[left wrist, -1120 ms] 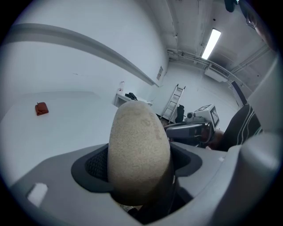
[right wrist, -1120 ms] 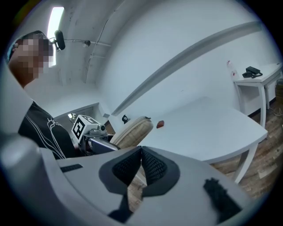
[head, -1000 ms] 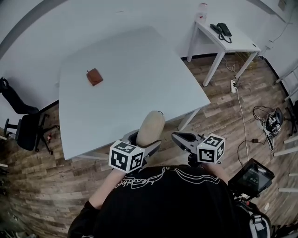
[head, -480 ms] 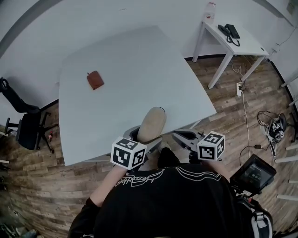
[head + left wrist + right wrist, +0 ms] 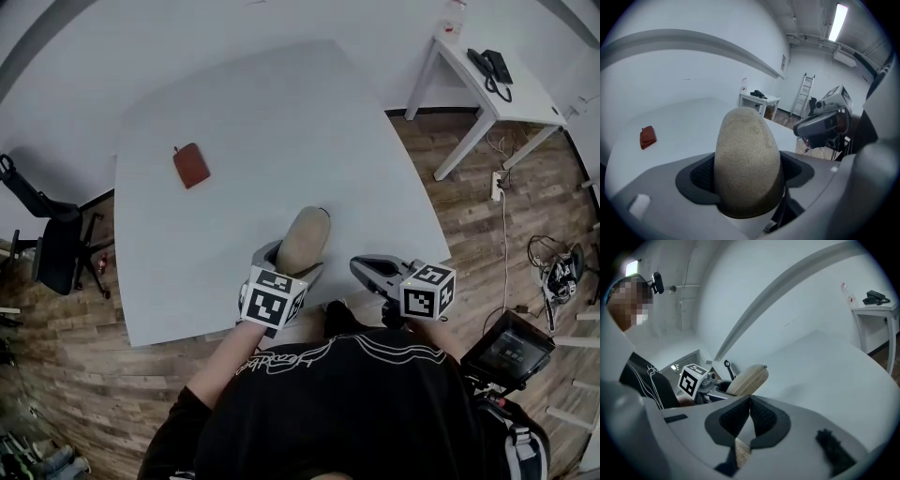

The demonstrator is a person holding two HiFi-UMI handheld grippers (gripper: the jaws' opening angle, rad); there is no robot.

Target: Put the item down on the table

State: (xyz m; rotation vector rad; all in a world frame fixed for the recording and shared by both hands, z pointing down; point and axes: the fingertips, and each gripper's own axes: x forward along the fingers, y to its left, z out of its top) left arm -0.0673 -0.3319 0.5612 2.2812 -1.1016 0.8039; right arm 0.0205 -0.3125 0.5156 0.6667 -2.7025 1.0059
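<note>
A tan oval pouch [image 5: 303,239] stands up between the jaws of my left gripper [image 5: 292,262], which is shut on its lower end. It is held over the near part of the white table [image 5: 281,112]; I cannot tell whether it touches the top. In the left gripper view the pouch [image 5: 747,159] fills the middle and hides the jaw tips. My right gripper [image 5: 362,270] is at the table's near edge, just right of the pouch, shut with nothing in it. From the right gripper view the pouch [image 5: 749,378] lies just beyond the closed pads [image 5: 761,414].
A small red-brown wallet [image 5: 191,165] lies on the table's far left part. A white side table [image 5: 525,94] with a black phone [image 5: 494,67] stands at the far right. A black chair [image 5: 52,253] is left of the table; cables [image 5: 553,267] lie on the wooden floor.
Both grippers have moved forward from in front of the table's near edge to over it. The pouch stays held in the left gripper and now hangs over the tabletop.
</note>
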